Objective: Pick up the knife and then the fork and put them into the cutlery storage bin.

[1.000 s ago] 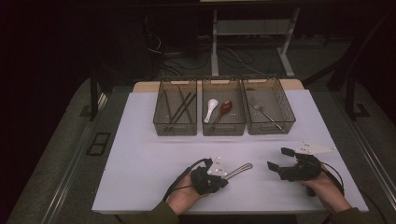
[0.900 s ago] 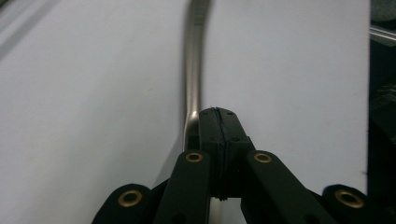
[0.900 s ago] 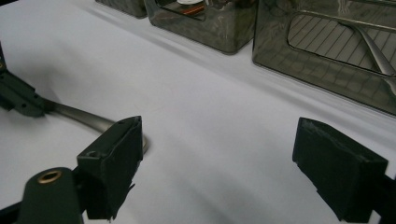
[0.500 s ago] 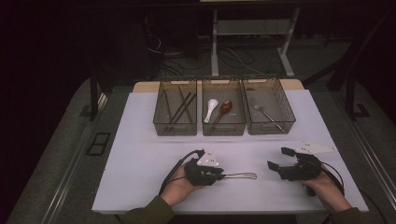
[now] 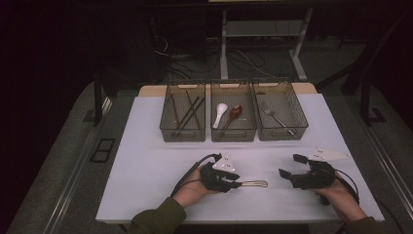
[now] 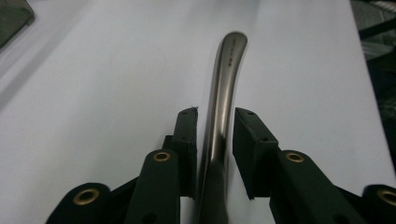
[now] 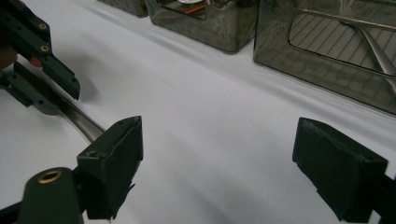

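I'm seeing the left gripper [image 5: 233, 181] lying low on the white table [image 5: 146, 165], and its jaws have just been opening: the metal utensil [image 5: 254, 184] is sitting between the pads [image 6: 187, 140] with a thin gap showing on each side, so no squeeze now. The utensil is lying flat on the table, handle end pointing toward the right gripper [image 5: 290, 168]; I can't tell which kind of utensil it is, the head end is hidden under the gripper. The right gripper is resting well apart from the utensil's tip, jaws spread wide with nothing in them. Beyond the utensil, toward the far edge, three mesh bins are standing in a row: the left bin [image 5: 182, 118] with dark chopsticks, the middle bin [image 5: 233, 117] with a white spoon [image 5: 220, 113] and a red-brown spoon [image 5: 234, 113], the right bin [image 5: 281, 116] with a fork [image 5: 275, 118]. Bare tabletop is lying open between the utensil and the bins, nothing blocking. The near table edge is sitting close behind both hands. Against a second ago, the utensil was angled up off the table in a closed grip; now it's down flat.
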The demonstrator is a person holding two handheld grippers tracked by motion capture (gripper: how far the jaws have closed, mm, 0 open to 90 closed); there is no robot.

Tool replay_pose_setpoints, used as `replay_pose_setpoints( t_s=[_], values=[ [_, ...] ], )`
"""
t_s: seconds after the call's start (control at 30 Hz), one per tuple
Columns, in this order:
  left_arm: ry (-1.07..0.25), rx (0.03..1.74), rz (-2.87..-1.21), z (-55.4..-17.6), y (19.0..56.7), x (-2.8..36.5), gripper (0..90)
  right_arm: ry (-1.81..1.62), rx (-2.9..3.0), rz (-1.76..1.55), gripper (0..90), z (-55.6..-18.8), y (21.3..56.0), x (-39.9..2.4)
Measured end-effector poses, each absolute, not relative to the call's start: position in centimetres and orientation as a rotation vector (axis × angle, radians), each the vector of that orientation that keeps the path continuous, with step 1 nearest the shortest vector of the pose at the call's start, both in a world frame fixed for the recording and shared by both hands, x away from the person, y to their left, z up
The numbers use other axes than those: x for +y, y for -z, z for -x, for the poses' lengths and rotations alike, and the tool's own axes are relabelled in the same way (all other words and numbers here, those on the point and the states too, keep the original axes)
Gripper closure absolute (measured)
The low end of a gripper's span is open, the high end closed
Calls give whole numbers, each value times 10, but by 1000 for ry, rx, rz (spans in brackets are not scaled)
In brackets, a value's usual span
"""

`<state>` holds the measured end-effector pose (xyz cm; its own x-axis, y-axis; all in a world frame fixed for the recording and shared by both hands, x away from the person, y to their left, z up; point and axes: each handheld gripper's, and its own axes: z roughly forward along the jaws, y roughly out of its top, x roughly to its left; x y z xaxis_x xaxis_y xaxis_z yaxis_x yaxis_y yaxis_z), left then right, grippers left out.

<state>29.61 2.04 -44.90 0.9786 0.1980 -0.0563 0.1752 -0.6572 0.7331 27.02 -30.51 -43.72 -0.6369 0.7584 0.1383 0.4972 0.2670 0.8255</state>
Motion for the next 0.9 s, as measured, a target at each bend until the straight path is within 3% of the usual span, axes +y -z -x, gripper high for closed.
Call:
replay_pose_setpoints(
  t_s=[0.33, 0.9],
  values=[
    [-61, 155, -2341, -295, 451, 19, 774, -1306, 2259, -1156, 158, -271, 437, -305],
    [-57, 108, -2352, -293, 448, 20, 789, -1356, 2391, -1111, 158, -276, 432, -306]
  ],
)
